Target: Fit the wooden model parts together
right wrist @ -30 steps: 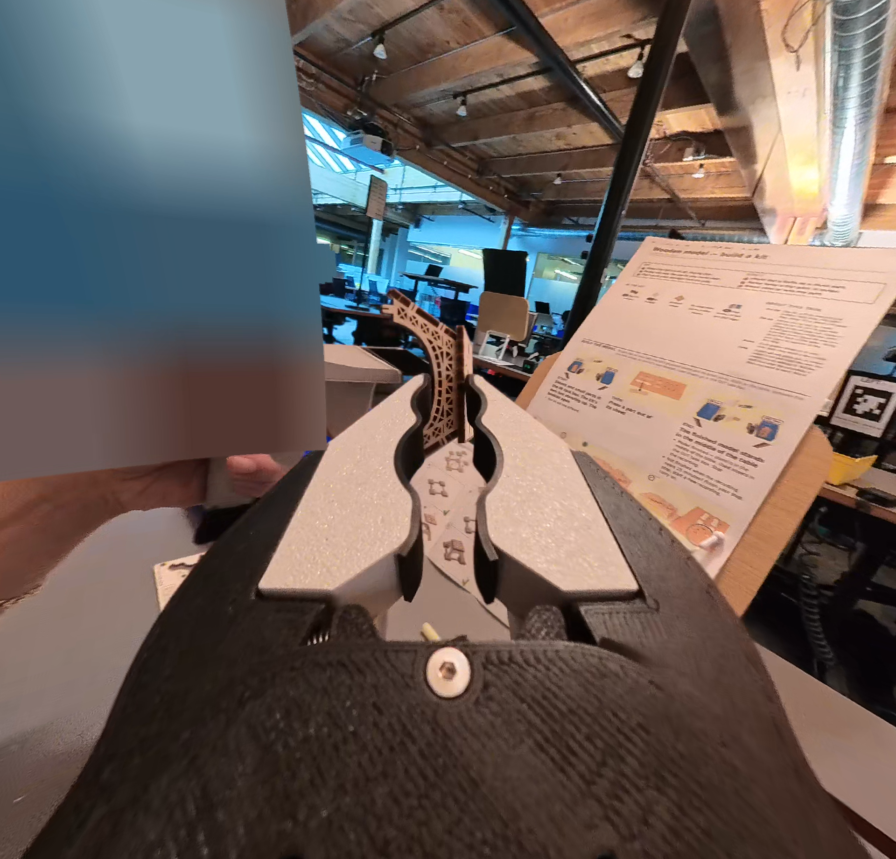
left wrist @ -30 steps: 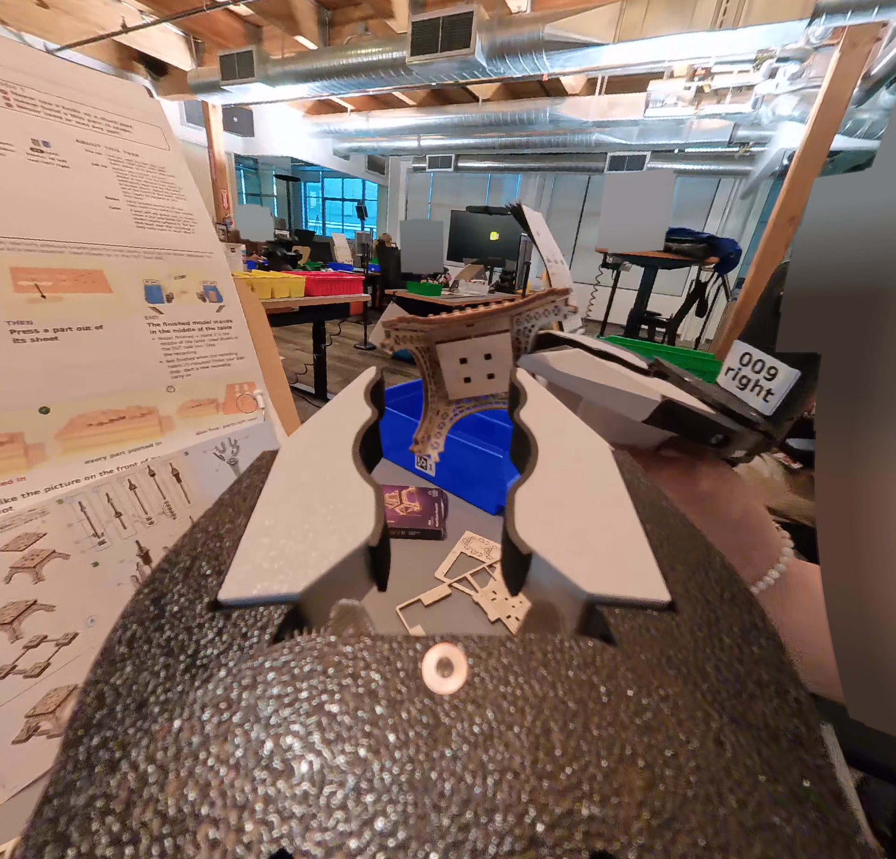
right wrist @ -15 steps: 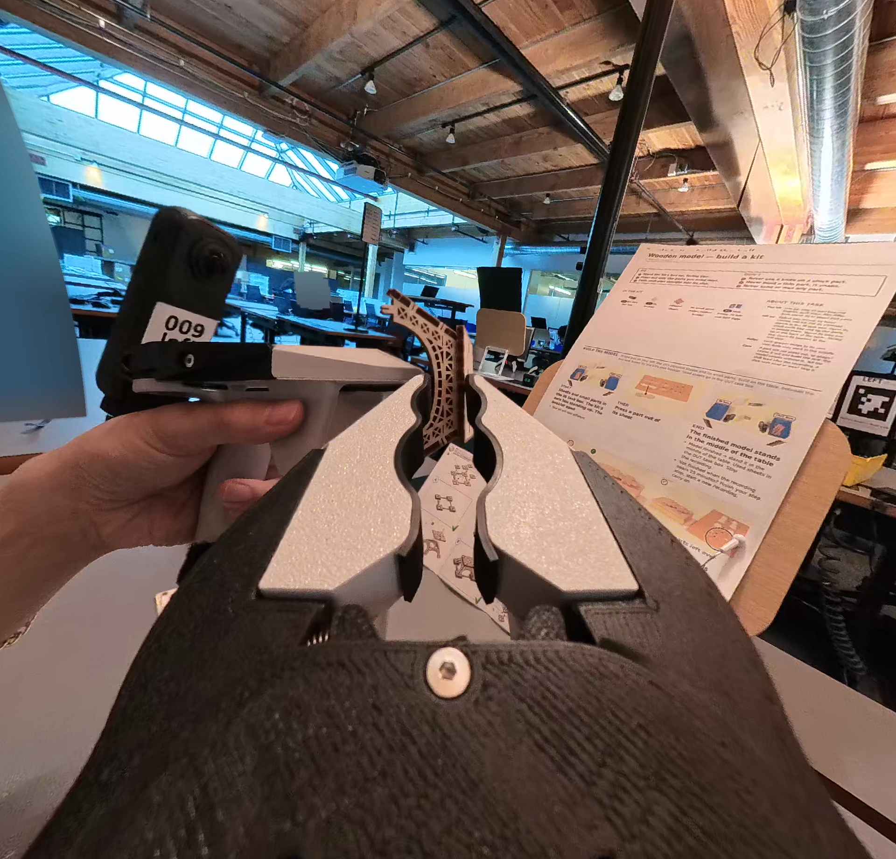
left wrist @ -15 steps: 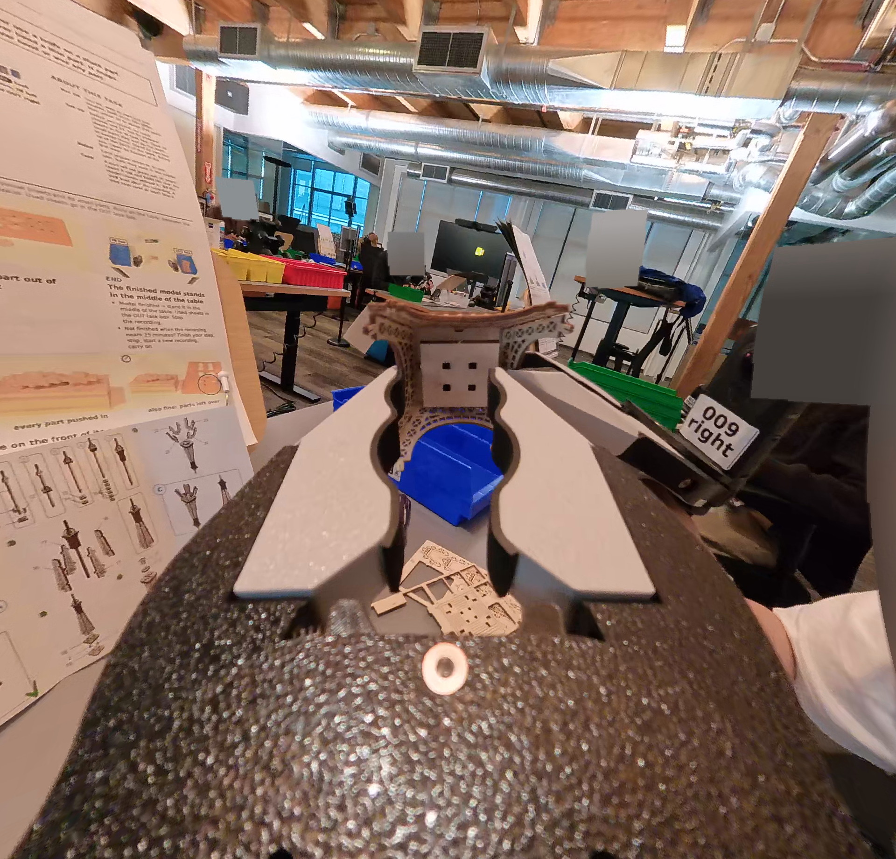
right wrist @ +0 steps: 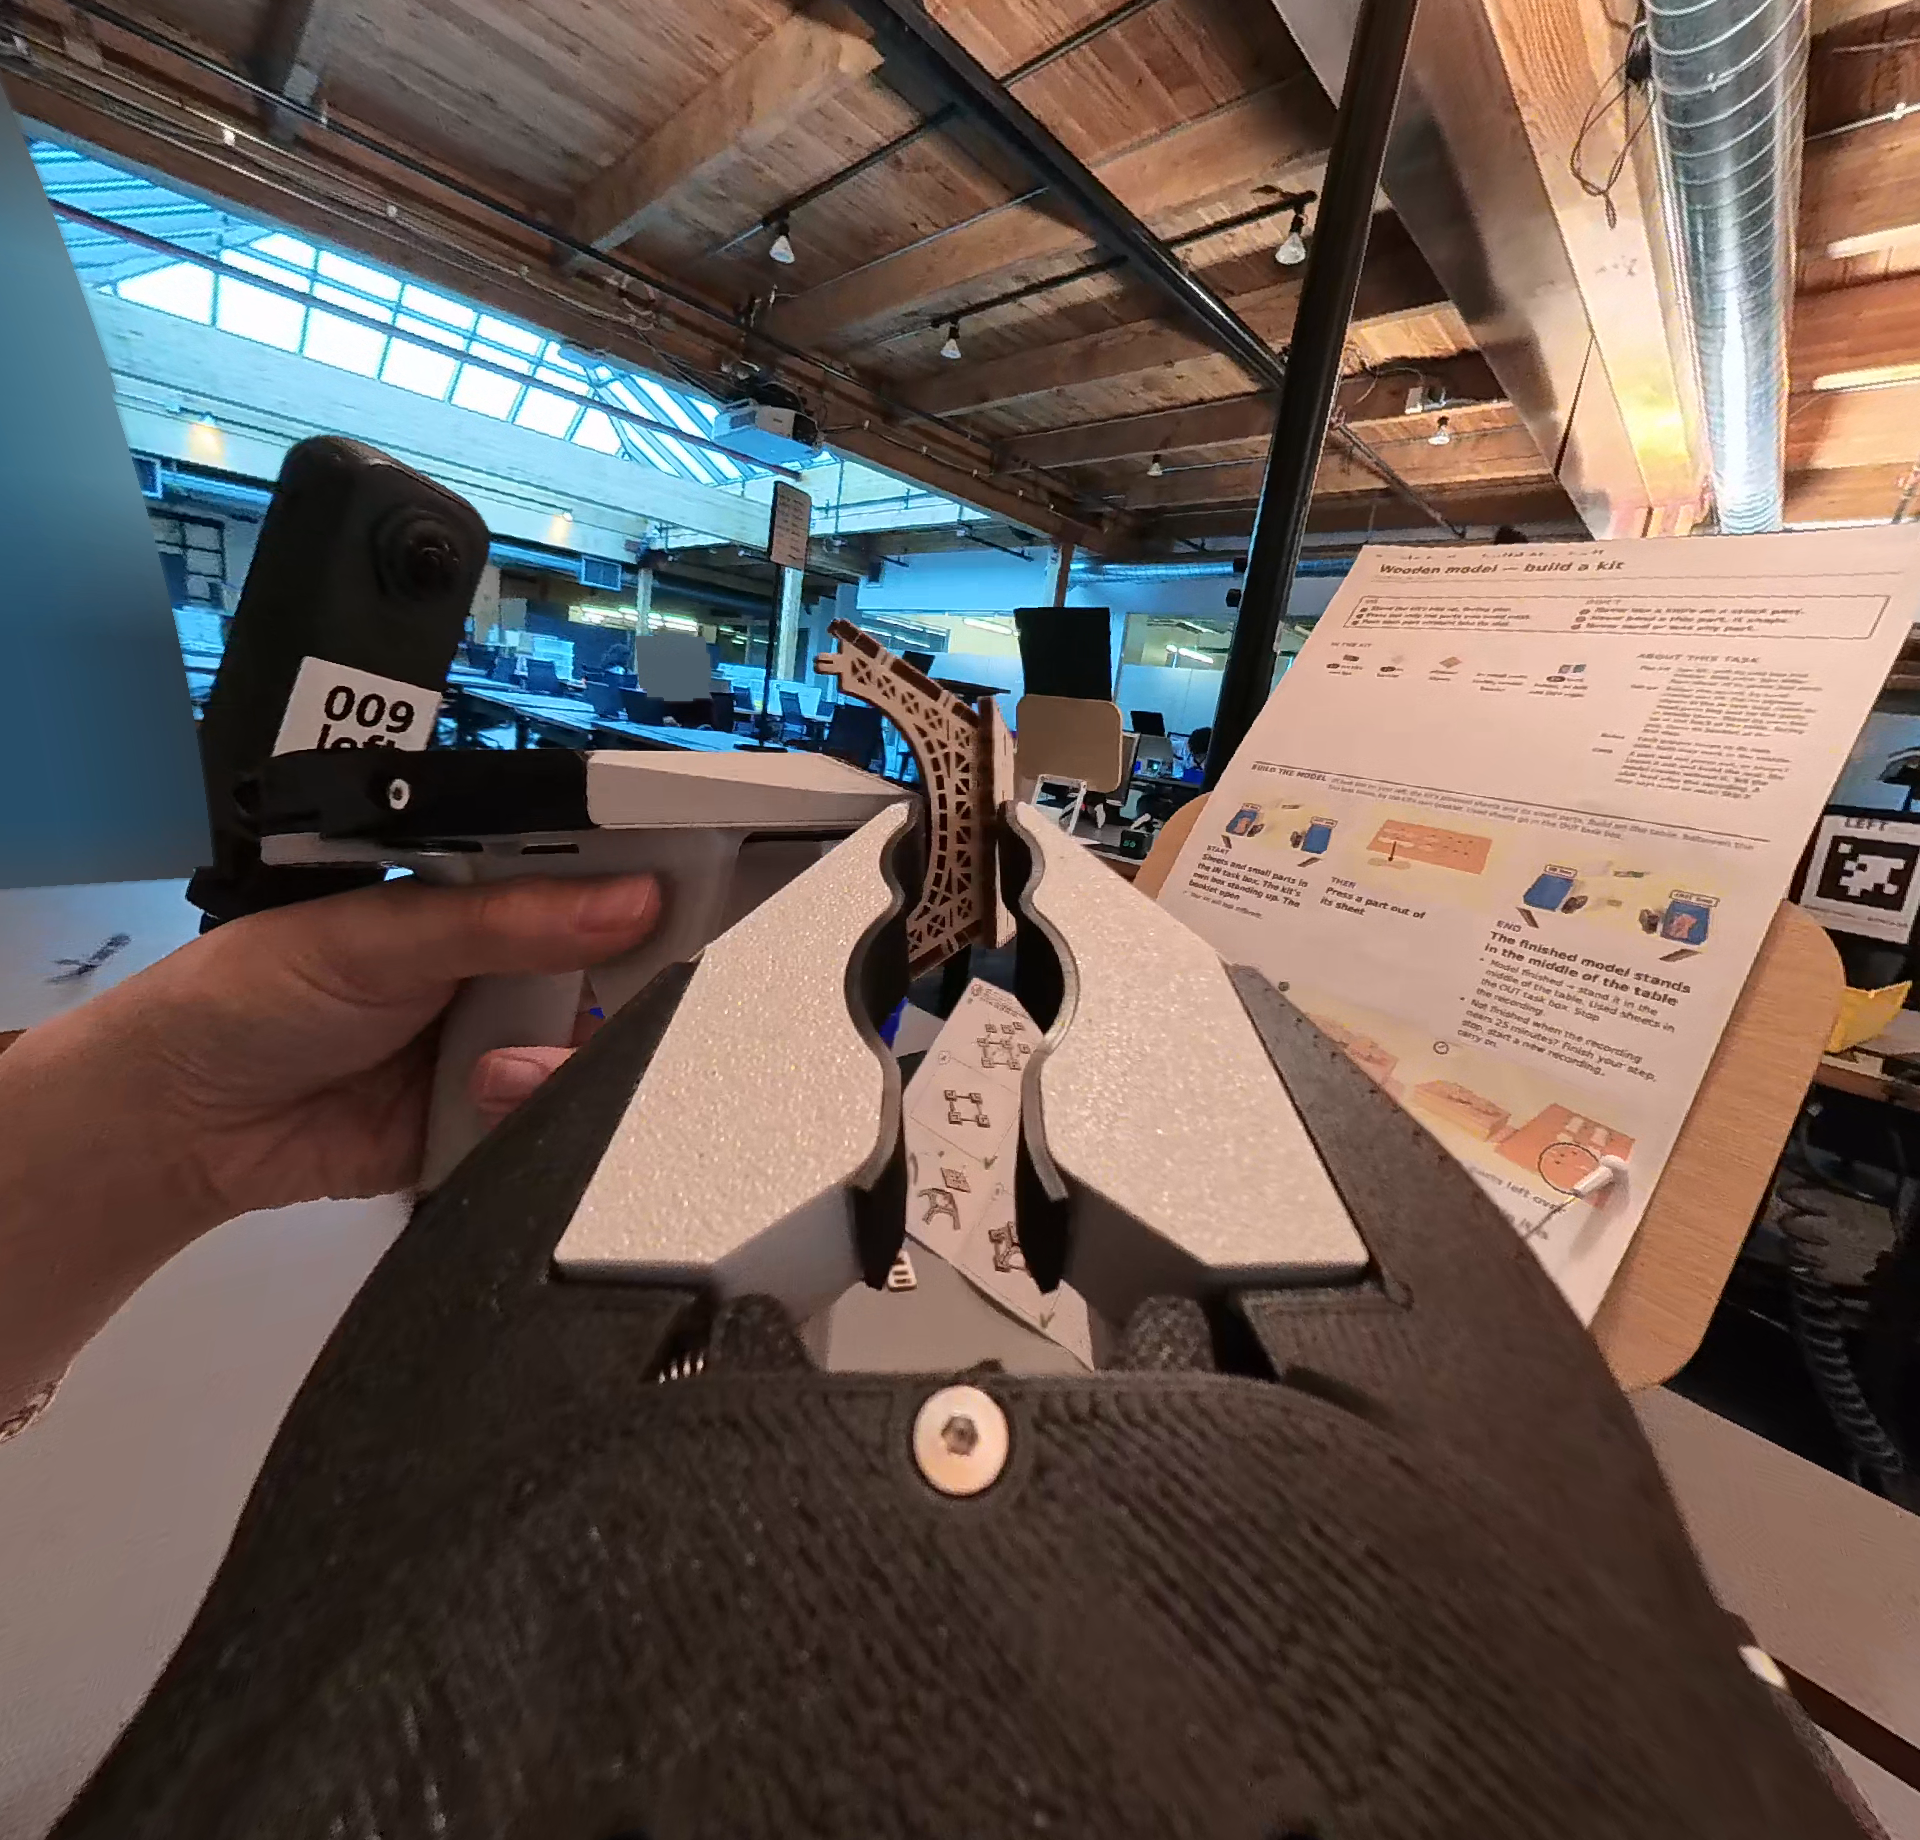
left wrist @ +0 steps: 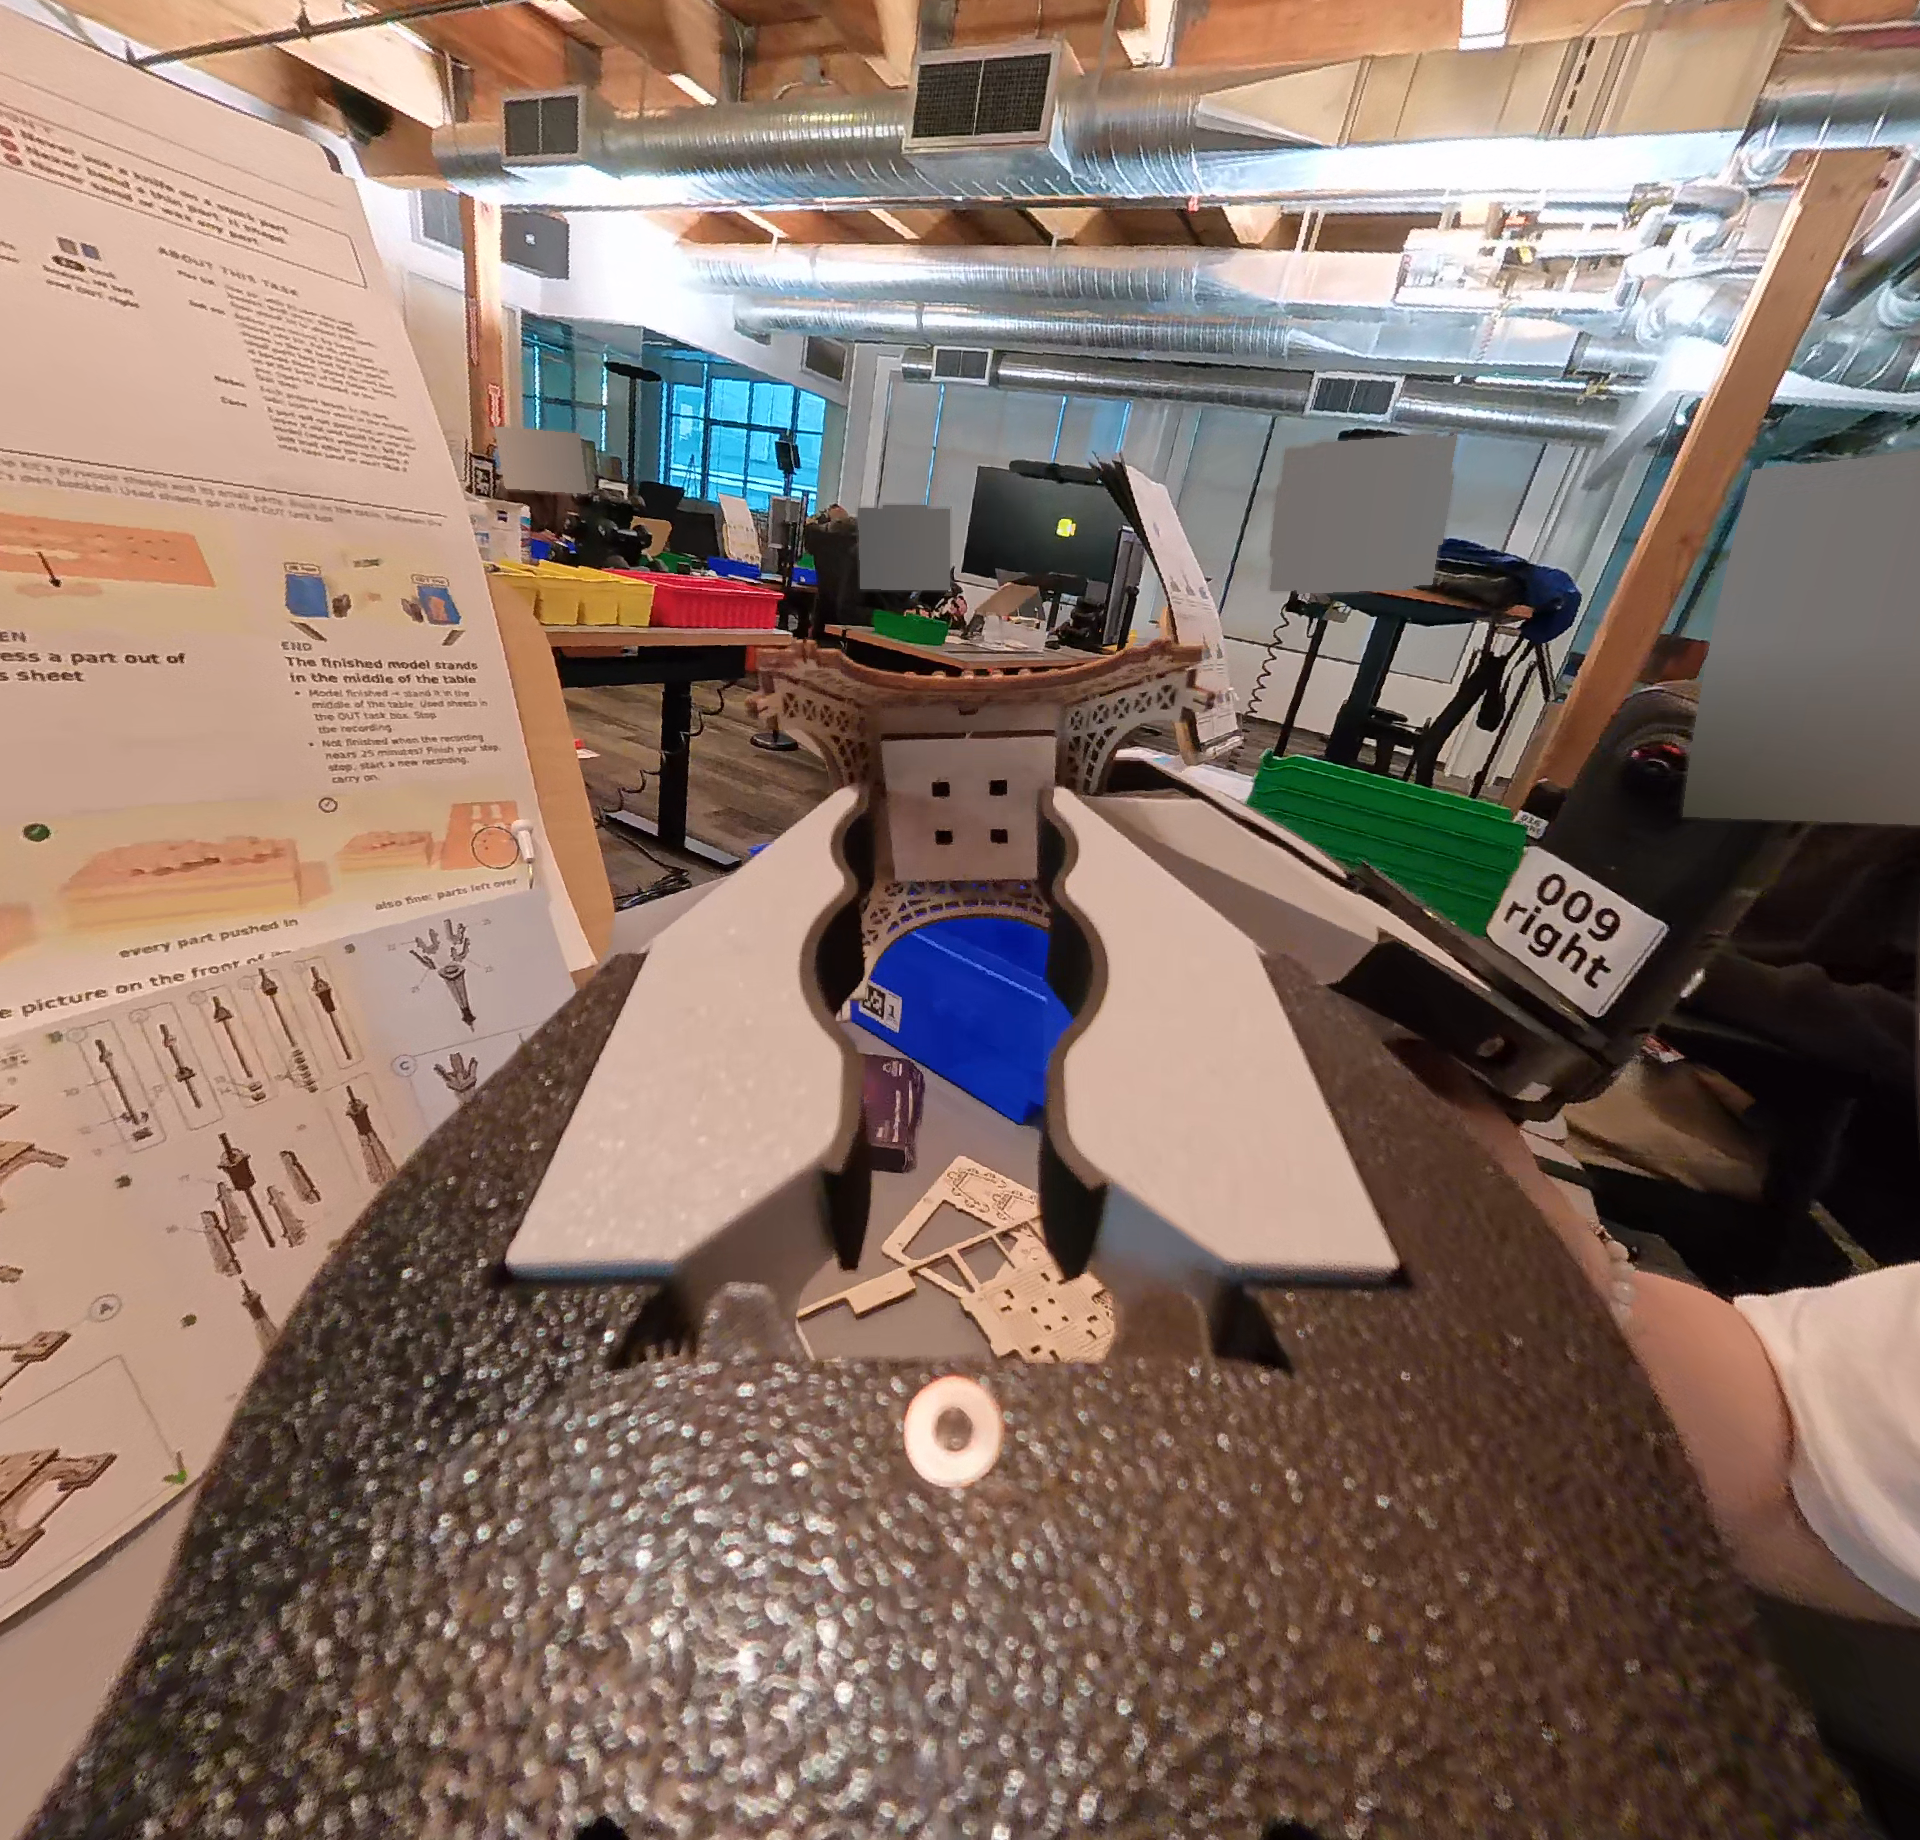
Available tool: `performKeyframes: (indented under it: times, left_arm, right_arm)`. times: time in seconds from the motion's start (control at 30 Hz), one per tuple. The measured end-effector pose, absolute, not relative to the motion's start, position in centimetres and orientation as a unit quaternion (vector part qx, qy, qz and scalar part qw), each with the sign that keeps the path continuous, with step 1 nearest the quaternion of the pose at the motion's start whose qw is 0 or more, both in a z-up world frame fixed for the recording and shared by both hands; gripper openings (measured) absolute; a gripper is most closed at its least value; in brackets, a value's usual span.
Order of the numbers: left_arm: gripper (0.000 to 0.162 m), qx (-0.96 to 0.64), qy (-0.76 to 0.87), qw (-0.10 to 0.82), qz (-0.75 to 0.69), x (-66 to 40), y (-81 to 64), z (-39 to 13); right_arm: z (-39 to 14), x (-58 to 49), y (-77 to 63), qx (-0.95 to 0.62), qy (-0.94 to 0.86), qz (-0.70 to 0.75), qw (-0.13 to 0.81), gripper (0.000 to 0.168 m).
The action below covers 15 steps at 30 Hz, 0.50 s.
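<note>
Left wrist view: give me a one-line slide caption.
Left tongs pinch a pale square plate on the lattice wooden tower base, held above a blue bin and spent part sheets.

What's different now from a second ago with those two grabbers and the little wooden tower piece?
The left gripper closed in around the square plate of the wooden tower base, and its hand came into the right view. The right gripper stayed clamped on the piece.

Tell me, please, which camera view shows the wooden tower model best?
The left wrist view: there the wooden tower model faces the camera, showing its arched lattice legs, top platform and a square plate with four holes, between the left gripper fingers. The right wrist view shows it edge-on, clamped by the right gripper, only one curved leg visible.
</note>
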<state>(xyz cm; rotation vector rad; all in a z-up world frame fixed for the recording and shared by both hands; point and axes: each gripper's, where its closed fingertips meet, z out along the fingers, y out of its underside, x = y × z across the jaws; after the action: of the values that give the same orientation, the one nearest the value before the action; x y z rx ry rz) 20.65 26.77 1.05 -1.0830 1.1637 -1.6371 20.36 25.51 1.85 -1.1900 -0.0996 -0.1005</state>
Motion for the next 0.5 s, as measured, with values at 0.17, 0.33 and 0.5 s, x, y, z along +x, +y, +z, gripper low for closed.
performKeyframes:
  times: [0.17, 0.33, 0.5]
  left_arm:
    - [0.028, -0.431, 0.464, 0.402, -0.661, 20.65, 26.84, 0.88]
    - [0.027, -0.423, 0.465, 0.379, -0.679, 20.55, 26.80, 0.84]
    - [0.027, -0.421, 0.467, 0.369, -0.685, 20.58, 26.88, 0.65]
  right_arm:
    - [1.73, 20.33, 25.61, -0.564, -0.046, -0.044, 0.824, 0.011]
    - [1.61, 20.17, 25.69, -0.565, -0.048, -0.040, 0.822, 0.011]
    - [1.42, 20.16, 25.80, -0.569, -0.050, -0.037, 0.820, 0.011]
